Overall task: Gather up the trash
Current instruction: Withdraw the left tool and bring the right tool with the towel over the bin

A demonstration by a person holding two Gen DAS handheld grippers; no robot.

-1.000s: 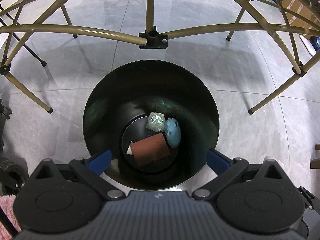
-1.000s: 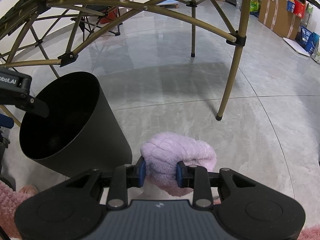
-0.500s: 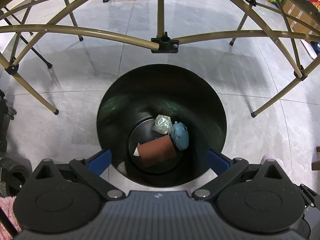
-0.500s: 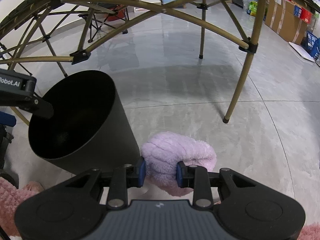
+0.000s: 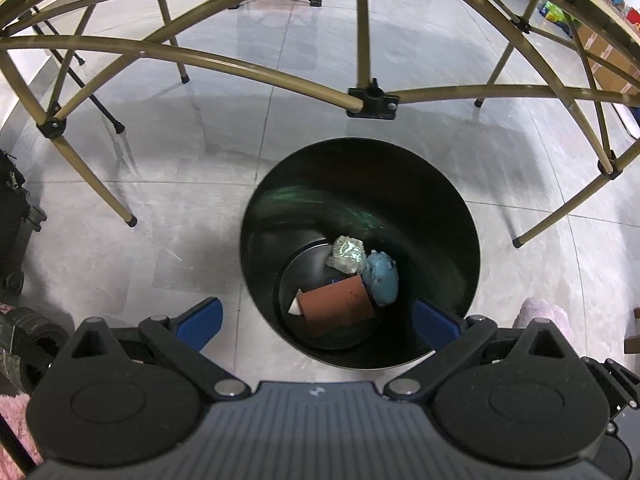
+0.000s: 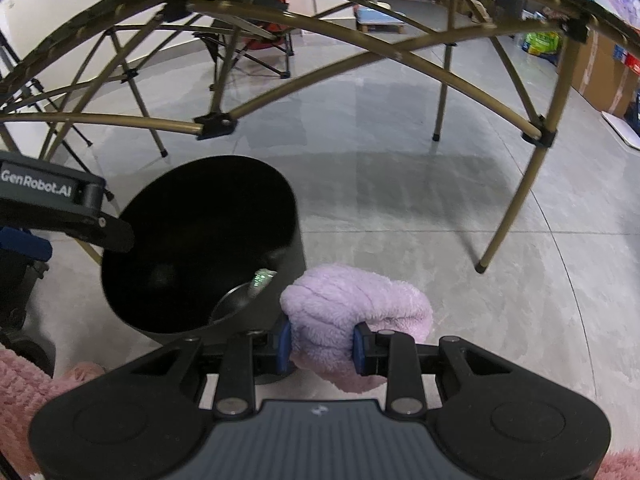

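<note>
Black bin (image 5: 448,216) with crumpled foil (image 5: 347,255), blue ball (image 5: 382,278), brown card (image 5: 338,306); left hand-held gripper (image 5: 318,318) wide.

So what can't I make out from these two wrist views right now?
- Bin floor, left wrist view: the brown box covers whatever lies under it.
- Bin interior, right wrist view: dark; only a crumpled wrapper shows.
- Purple fluffy item, right wrist view: its near end is hidden behind the right tool.
- Left tool: body cut off by the bottom edge.
</note>
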